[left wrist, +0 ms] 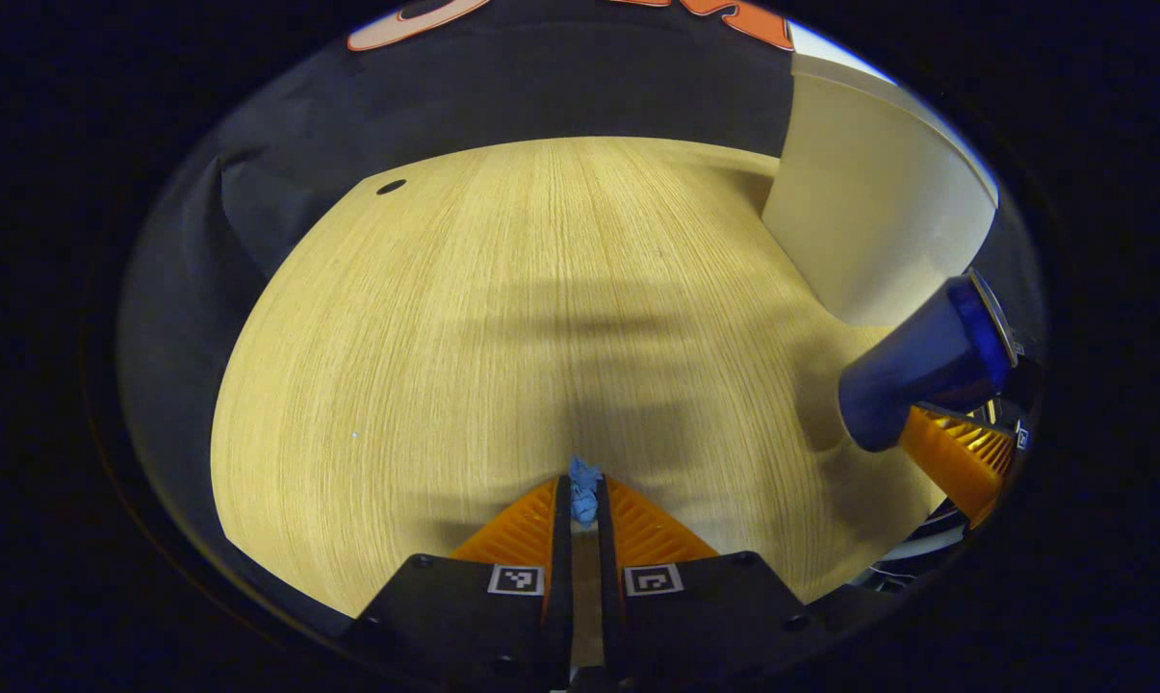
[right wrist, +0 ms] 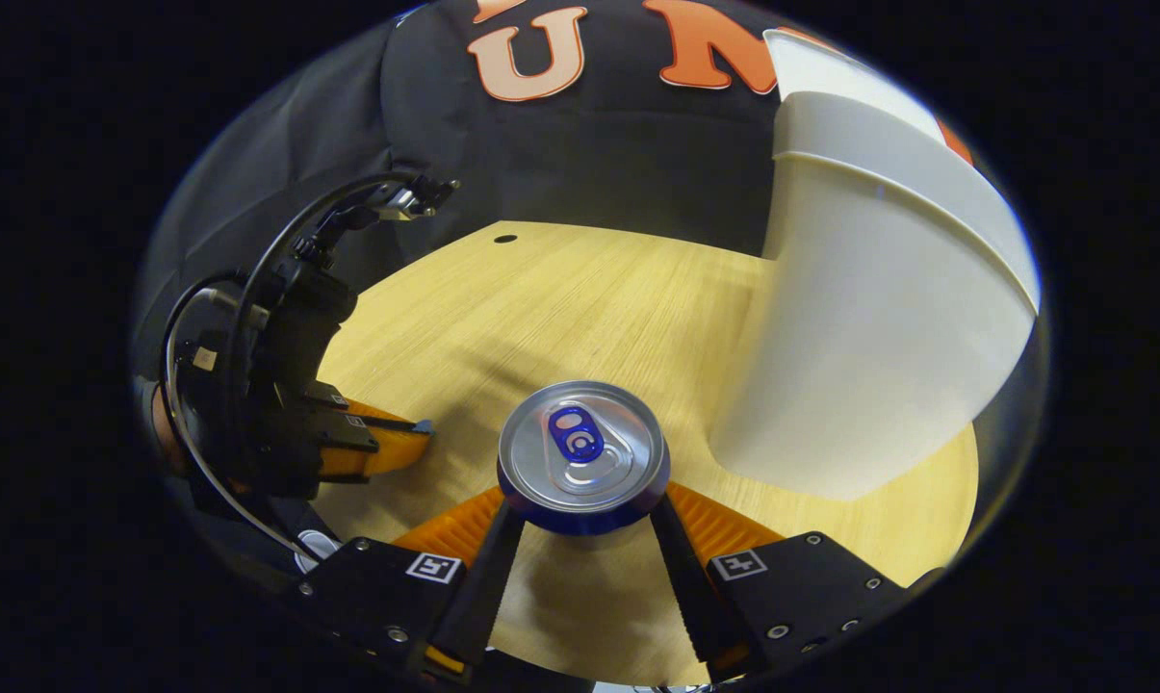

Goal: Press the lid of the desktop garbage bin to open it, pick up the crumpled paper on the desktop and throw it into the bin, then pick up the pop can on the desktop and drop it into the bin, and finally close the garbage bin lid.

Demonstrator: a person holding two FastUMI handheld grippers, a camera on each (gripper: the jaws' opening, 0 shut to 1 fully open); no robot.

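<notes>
In the right gripper view the right gripper [right wrist: 584, 500] holds the can [right wrist: 583, 457] between its 2 fingers, 1 pressed to each side of the blue body, at about 6 o'clock. The can points away from the camera, so its silver top with the blue pull tab faces the lens, and it hangs above the wooden table [right wrist: 541, 308] with its shadow lying below. The bin [right wrist: 868, 318], pale and tall, stands at 2 o'clock, just beside the can and apart from it; whether its lid is open I cannot tell. At 9 o'clock the left gripper [right wrist: 416, 433] shows farther off, with cables looping over its dark body.

In the left gripper view the left gripper [left wrist: 584, 500] has its jaws narrow, nearly together, at 6 o'clock, with a small blue scrap [left wrist: 584, 486] pinched between the tips. Whether that scrap is paper I cannot tell. Bare table [left wrist: 502, 318] stretches ahead of it. At 3 o'clock the can [left wrist: 926, 371] is tilted in the grip of the right gripper, 1 ribbed finger [left wrist: 955, 452] showing under it, well apart from the left tips. The bin [left wrist: 878, 212] rises at 2 o'clock, above the can.
</notes>
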